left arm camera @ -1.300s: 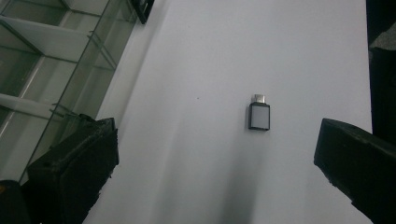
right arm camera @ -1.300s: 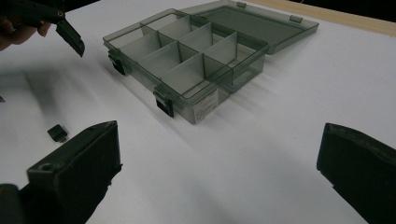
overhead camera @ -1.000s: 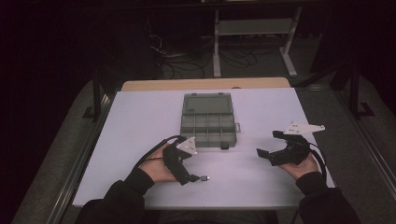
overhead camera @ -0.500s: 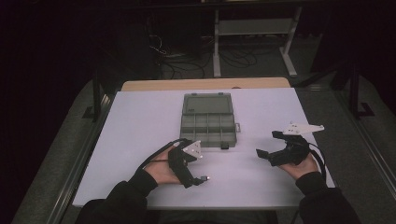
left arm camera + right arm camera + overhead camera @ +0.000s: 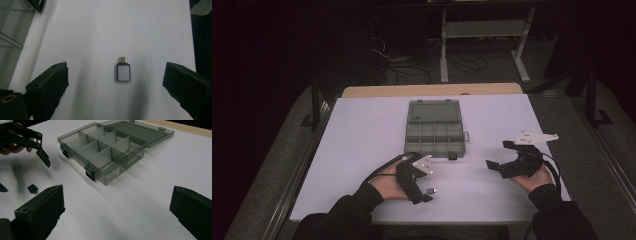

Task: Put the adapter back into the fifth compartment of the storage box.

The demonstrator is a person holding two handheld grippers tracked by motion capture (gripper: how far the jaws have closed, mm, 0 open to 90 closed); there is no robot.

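A small grey USB adapter (image 5: pixel 123 72) with a metal plug lies flat on the white tabletop (image 5: pixel 362 130). In the high view the adapter (image 5: pixel 431 190) sits near the front edge. My left gripper (image 5: pixel 116 68) hangs over it, open, with one jaw on each side and neither pad touching it. Its jaws have just been closing a little. From above, the left gripper (image 5: pixel 426 180) points to the right. A clear grey compartment box (image 5: pixel 434 127) stands open in the middle, lid laid back, its cells (image 5: pixel 100 147) looking empty. My right gripper (image 5: pixel 498 155) rests open at the right with nothing in it.
The tabletop's front edge (image 5: pixel 462 220) runs just below both hands. A wooden strip (image 5: pixel 432 90) borders the far side. Beyond it are a dark floor with cables (image 5: pixel 412 65) and a white stand (image 5: pixel 482 30). In the right gripper view, the left gripper (image 5: pixel 23 173) and the adapter (image 5: pixel 33 188) sit left of the box.
My left hand has crept to the right, bringing its jaws to either side of the adapter. The right hand, box and adapter have stayed put.
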